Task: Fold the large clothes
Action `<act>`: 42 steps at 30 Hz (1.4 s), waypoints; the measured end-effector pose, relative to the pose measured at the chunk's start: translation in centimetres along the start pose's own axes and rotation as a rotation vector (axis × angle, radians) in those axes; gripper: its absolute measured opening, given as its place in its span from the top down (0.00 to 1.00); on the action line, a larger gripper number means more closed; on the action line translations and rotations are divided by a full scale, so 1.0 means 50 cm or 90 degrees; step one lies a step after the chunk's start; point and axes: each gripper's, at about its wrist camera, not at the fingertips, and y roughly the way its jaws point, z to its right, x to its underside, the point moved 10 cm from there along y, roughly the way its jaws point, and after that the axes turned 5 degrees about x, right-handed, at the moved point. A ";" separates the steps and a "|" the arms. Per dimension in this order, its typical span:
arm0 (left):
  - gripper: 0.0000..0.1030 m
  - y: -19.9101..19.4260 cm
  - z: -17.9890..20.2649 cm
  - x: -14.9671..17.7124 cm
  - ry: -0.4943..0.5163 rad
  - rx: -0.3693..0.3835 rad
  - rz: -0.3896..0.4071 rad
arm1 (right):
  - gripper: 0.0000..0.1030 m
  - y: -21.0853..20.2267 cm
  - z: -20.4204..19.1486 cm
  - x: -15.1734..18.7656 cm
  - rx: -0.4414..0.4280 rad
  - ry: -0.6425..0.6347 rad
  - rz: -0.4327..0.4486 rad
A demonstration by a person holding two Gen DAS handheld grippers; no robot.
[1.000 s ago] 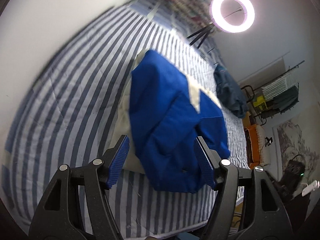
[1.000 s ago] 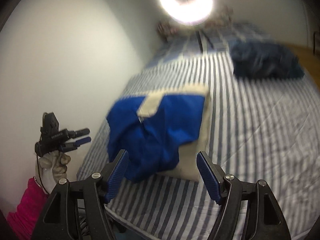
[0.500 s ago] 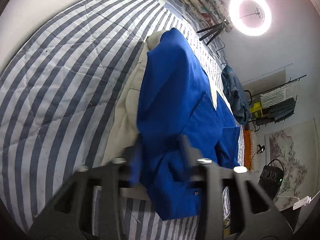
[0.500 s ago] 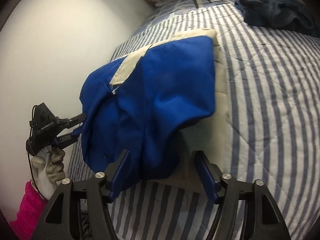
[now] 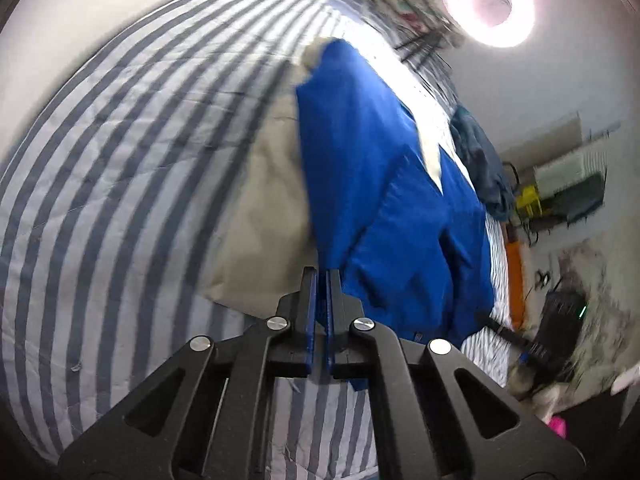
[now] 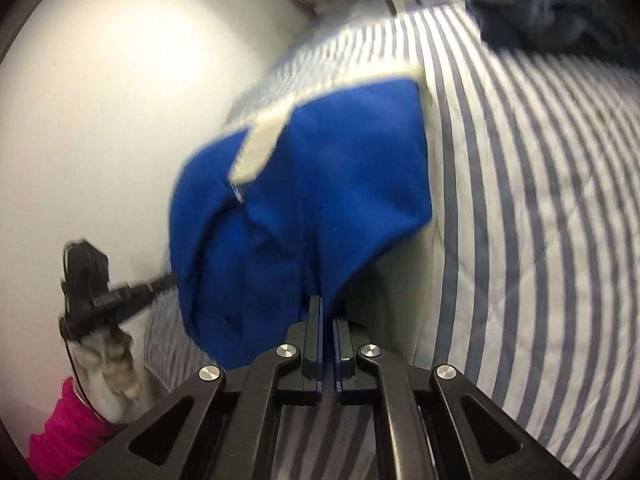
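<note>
In the left wrist view, the left gripper (image 5: 321,276) is seen at the lower middle of the frame with its two blue-padded fingers (image 5: 311,304) drawn together, and the near edge of a blue garment (image 5: 380,184) is pinched between their tips. The garment, blue with beige panels, fills the middle of that frame and is spread over a striped bedcover (image 5: 120,168), which takes up the whole left half. A beige part of the garment lies flat on the cover to the left of the blue cloth. A lit ring lamp (image 5: 488,4) is seen at the upper right, and a dark blue heap of clothing (image 5: 480,160) lies beyond the garment at the right.

In the right wrist view, the right gripper (image 6: 327,308) sits at the lower middle with its fingers (image 6: 315,332) likewise closed, clamped on the lower hem of the blue garment (image 6: 320,200), which is gathered in the centre of the frame. The striped bedcover (image 6: 540,200) fills the right side, and the dark heap of clothing (image 6: 548,12) lies at the upper right. At the lower left, the left gripper (image 6: 168,280) is seen touching the garment's edge, held by a gloved hand (image 6: 108,356) with a pink sleeve (image 6: 64,436) below it. Both views are blurred.
</note>
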 end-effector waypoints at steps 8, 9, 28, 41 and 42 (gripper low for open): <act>0.37 -0.041 0.009 -0.137 -0.007 0.006 0.084 | 0.46 -0.041 0.016 -0.011 -0.033 0.041 0.036; 0.37 -0.030 0.011 -0.153 -0.015 0.015 0.081 | 0.44 -0.045 0.024 -0.019 -0.043 0.062 0.041; 0.92 0.026 -0.029 -0.112 0.051 -0.101 0.015 | 0.92 -0.019 0.023 -0.040 0.085 -0.024 0.004; 0.84 -0.004 0.140 -0.283 0.228 -0.143 0.156 | 0.57 -0.118 -0.028 -0.250 0.155 -0.128 0.210; 0.84 0.015 0.148 -0.292 0.235 -0.147 0.151 | 0.60 -0.099 -0.035 -0.270 0.149 -0.126 0.199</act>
